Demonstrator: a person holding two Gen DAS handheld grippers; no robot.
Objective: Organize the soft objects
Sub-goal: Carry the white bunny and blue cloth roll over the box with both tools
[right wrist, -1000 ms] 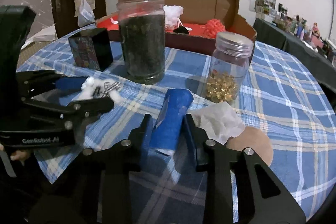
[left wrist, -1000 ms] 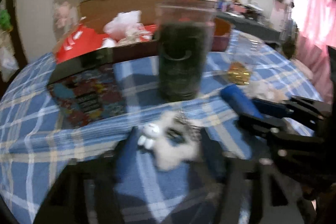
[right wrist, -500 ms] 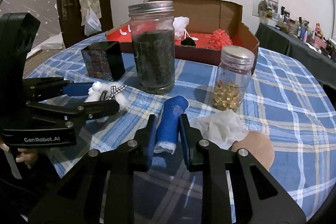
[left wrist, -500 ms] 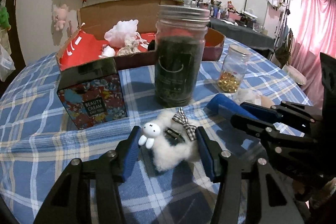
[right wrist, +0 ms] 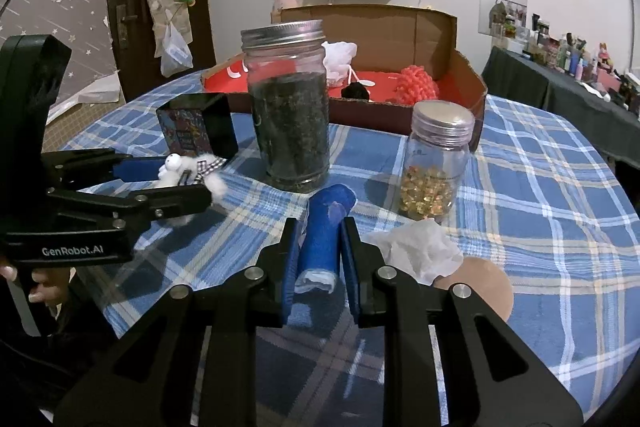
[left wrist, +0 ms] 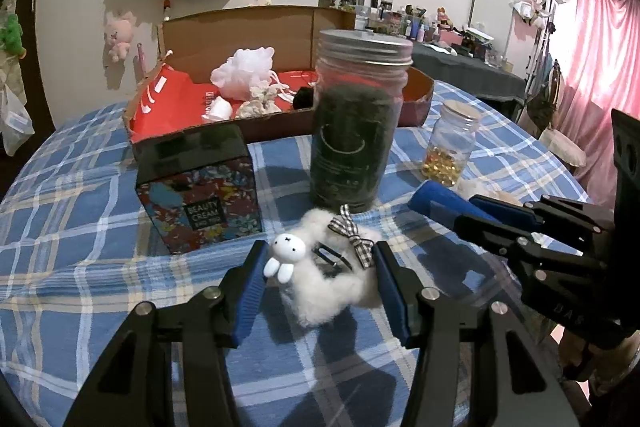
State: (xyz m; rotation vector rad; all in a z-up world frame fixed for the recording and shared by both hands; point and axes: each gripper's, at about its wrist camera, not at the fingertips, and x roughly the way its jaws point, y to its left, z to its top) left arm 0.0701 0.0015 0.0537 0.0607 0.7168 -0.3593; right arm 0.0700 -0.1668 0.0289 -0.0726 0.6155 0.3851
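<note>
1. Left gripper (left wrist: 318,277): clamps the fluffy white hair clip (left wrist: 332,275) between its pads, above the checked table (left wrist: 72,227).
2. Right gripper (right wrist: 318,257): narrow, clamped on the blue cloth roll (right wrist: 326,227).
3. The roll's long axis runs forward along the fingers, its far end toward the dark jar (right wrist: 290,119).

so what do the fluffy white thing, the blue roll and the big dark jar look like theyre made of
Fluffy white thing: plush faux fur by its fuzzy matte edge, with a smooth glossy bunny charm, probably plastic, and a checked fabric bow.
Blue roll: soft matte woven-looking cloth or bandage, with a white inner layer showing at its end.
Big dark jar: clear, shiny glass or hard plastic; ribbed silvery screw lid looks like metal.
</note>
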